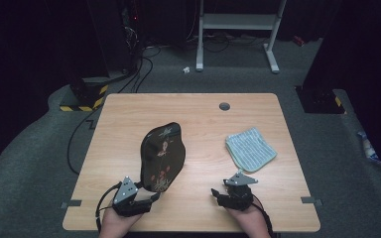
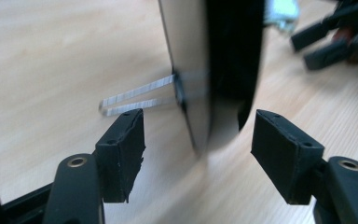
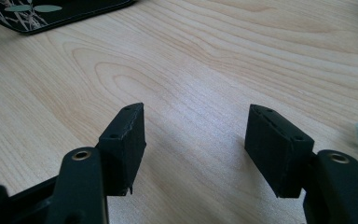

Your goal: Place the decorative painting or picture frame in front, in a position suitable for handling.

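Black fan [image 1: 162, 156] bears no legible writing; left tongs [image 2: 198, 135] straddle it apart; right tongs [image 3: 196, 135] apart.

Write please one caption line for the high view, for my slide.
Two open claws, left and right, rest near a black painted tray and folded cloth on a wooden table.

The high view looks down over the table [image 1: 193, 106]; both gripper views skim it closely, sharing the black tray [image 1: 162, 156].

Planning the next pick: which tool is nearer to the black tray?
Left. The left tool sits at the black tray's near edge, jaws open around it; the right tool rests apart, to its right.
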A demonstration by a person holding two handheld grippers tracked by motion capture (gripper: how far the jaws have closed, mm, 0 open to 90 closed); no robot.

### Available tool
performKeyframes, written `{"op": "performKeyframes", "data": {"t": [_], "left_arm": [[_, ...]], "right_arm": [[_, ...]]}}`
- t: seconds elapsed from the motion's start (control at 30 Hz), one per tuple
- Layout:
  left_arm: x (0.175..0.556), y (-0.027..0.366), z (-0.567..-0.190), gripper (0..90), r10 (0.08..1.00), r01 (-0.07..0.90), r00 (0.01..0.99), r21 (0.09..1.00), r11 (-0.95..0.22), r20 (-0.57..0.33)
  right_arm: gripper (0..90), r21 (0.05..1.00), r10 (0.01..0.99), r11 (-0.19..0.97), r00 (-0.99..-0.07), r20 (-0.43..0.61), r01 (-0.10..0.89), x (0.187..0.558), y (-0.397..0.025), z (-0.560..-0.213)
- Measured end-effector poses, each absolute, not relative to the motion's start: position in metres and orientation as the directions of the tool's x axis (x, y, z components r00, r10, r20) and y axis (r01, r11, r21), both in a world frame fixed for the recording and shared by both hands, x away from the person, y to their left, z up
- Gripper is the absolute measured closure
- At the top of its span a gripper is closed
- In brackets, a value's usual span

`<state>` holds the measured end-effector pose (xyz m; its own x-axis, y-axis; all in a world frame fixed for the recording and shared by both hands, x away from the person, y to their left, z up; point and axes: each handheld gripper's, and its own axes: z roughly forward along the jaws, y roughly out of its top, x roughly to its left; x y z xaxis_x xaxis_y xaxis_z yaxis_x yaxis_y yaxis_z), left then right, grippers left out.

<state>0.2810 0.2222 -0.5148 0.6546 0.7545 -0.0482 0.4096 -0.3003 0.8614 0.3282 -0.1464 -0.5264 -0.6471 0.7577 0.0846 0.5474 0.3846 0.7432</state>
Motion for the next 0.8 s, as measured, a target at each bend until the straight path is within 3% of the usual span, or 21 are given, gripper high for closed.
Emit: {"op": "performKeyframes", "data": {"t": [0.1,0.2,0.57,0.7,0.8], "left_arm": [[0.281,0.225,-0.519,33.7,0.757,0.448,0.651,0.836,-0.317,-0.061],[0.281,0.228,-0.527,33.0,0.769,0.477,0.639,0.789,-0.387,-0.009],[0.29,0.242,-0.533,31.8,0.811,0.531,0.584,0.754,-0.387,0.005],[0.293,0.244,-0.533,29.2,0.817,0.541,0.576,0.751,-0.38,-0.002],[0.294,0.243,-0.534,21.7,0.823,0.547,0.568,0.746,-0.381,0.004]], "right_arm": [[38.2,0.745,0.757,0.383,-0.648,0.086,0.546,0.328,-0.147,-0.526],[39.6,0.753,0.756,0.38,-0.649,0.081,0.537,0.328,-0.148,-0.526],[42.3,0.784,0.759,0.333,-0.642,0.108,0.525,0.328,-0.159,-0.52],[40.8,0.793,0.755,0.331,-0.647,0.103,0.512,0.329,-0.165,-0.519],[36.2,0.804,0.767,0.319,-0.635,0.091,0.502,0.329,-0.169,-0.52]]}}
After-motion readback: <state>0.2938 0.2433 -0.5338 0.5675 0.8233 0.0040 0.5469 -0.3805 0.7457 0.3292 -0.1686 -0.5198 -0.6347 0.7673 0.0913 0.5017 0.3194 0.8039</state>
